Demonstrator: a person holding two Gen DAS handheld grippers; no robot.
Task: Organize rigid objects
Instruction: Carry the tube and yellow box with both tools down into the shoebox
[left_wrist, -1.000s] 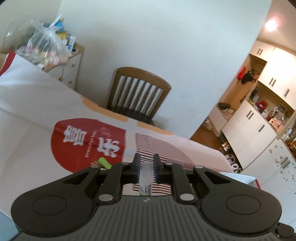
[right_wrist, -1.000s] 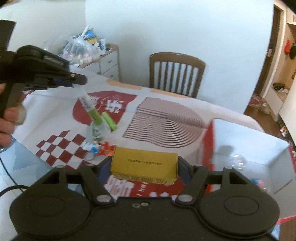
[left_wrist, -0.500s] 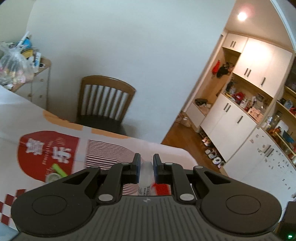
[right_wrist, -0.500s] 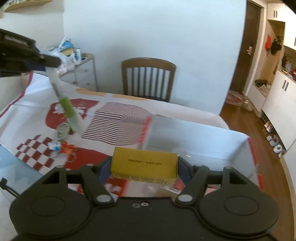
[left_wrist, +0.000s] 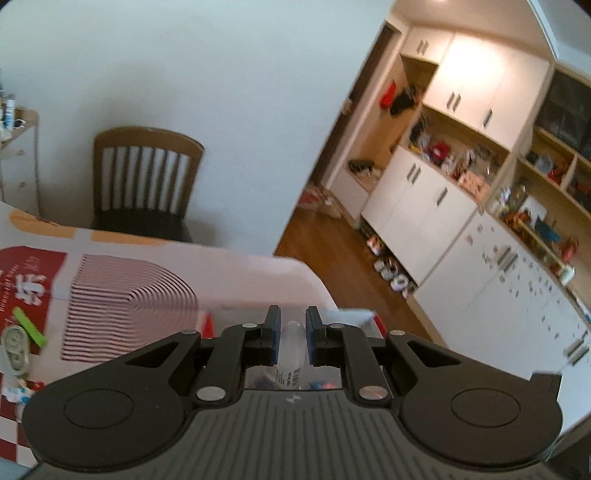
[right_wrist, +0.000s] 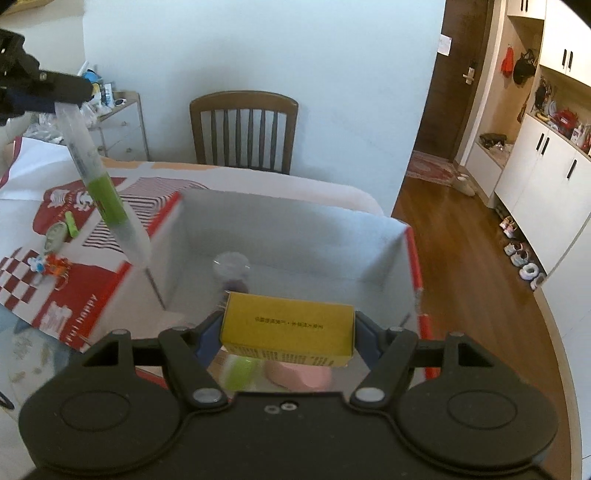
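Observation:
My right gripper (right_wrist: 286, 330) is shut on a yellow box (right_wrist: 287, 332) and holds it over the open white box with red edges (right_wrist: 391, 254). Inside that box lie a clear round lid (right_wrist: 232, 263), a green item (right_wrist: 240, 373) and a pink item (right_wrist: 299, 374). My left gripper (left_wrist: 292, 338) is shut on a translucent pen with a green band (right_wrist: 107, 192); only its capped end (left_wrist: 291, 347) shows in the left wrist view. In the right wrist view the pen hangs tilted over the box's left wall, with the left gripper's dark fingers (right_wrist: 55, 88) at the top left.
On the red-and-white patterned table cover (right_wrist: 29, 266) left of the box lie a green marker (right_wrist: 72, 224), a tape dispenser (right_wrist: 53, 236) and small orange and blue toys (right_wrist: 50, 265). A wooden chair (right_wrist: 243, 133) stands behind the table. Cabinets (right_wrist: 546, 162) and shoes line the right.
Both grippers have travelled right across the table with their loads. The yellow box is now over the open box, and the pen has come to the box's left wall.

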